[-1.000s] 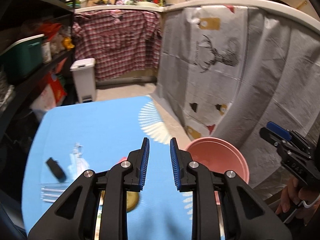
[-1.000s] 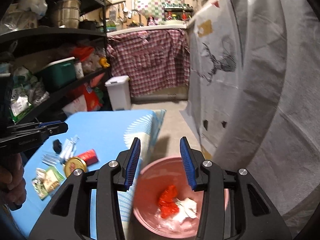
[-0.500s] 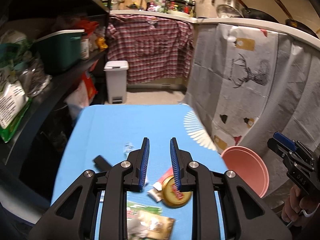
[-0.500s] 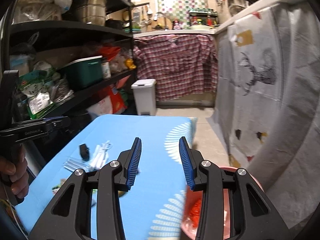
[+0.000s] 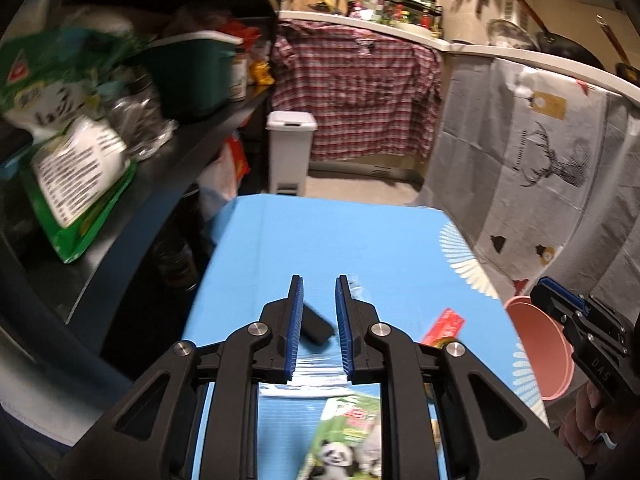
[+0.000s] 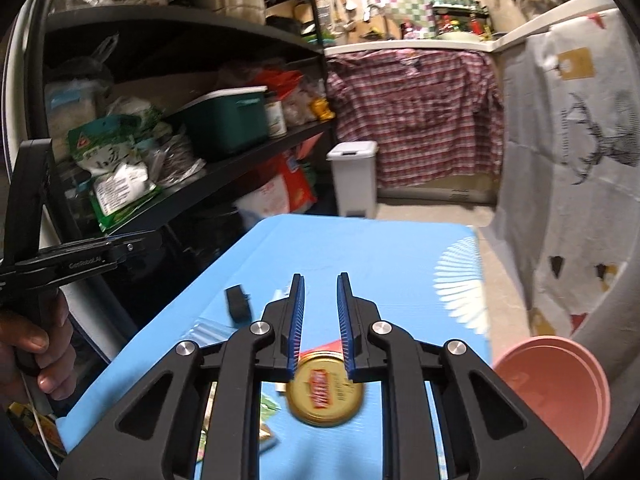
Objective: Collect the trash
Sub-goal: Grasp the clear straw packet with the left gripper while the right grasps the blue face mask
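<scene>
Right wrist view: the right gripper (image 6: pixel 320 320) has its fingers narrowly parted and empty, with the gold lid (image 6: pixel 326 390) lying just under the fingertips on the blue table (image 6: pixel 360 248). A black block (image 6: pixel 238 304) sits left of the fingers, and the pink basin (image 6: pixel 560 392) is off the table edge to the right. The left gripper (image 5: pixel 318 322), also narrowly parted and empty, frames that block; a green wrapper (image 5: pixel 344 436) lies nearer. Judging from this, the gap should widen before lowering squarely over the lid.

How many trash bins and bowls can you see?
2: a white pedal bin on the floor past the blue table, and a pink bowl low beside the table's right edge. Others may be hidden.
</scene>
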